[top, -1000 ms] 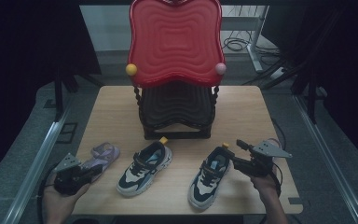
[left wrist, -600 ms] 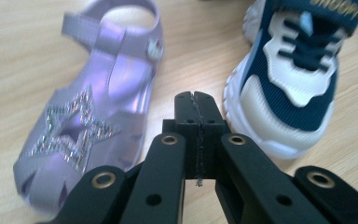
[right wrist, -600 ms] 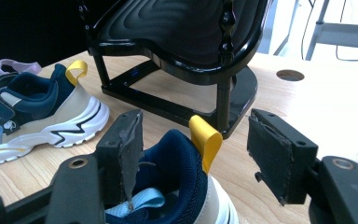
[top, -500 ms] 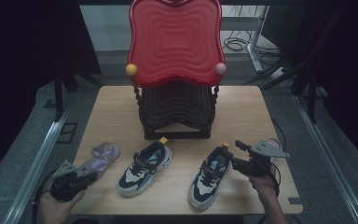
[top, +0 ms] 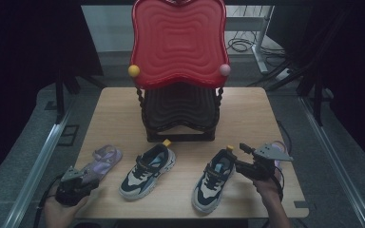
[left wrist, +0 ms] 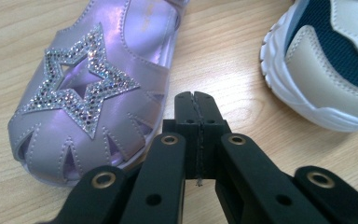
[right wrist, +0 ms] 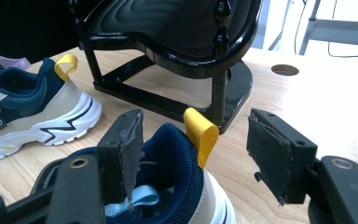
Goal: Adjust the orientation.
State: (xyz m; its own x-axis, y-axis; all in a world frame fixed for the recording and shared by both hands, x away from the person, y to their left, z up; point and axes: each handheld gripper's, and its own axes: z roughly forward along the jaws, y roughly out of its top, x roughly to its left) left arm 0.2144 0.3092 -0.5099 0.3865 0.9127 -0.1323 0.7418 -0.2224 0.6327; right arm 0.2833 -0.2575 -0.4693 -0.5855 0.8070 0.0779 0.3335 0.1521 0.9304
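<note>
I am working at a wooden table (top: 114,107) where a red-topped, black two-tier shoe rack (top: 179,71) is standing at the far middle. Near it, three small shoes are lying in a row: a navy-and-cream sneaker (top: 147,164) at the middle, its twin sneaker (top: 214,178) to the right, and a lilac sandal (top: 100,160) with a rhinestone star (left wrist: 81,84) at the left.

My right gripper (top: 240,159) is hovering at the heel of the right sneaker, its jaws spread wide on either side of the yellow pull loop (right wrist: 200,133) without pressing anything; it is sitting where it sat a second ago.

My left gripper (top: 78,178) is what has been shifting: over the last second it has been sinking toward the near left corner, and its jaws are pressed together with nothing between them, their tips just beside the toe edge of the sandal.

I judge that the right side is ready to pinch the sneaker's heel for a lift toward the rack, while my left still needs to open before taking the sandal.
</note>
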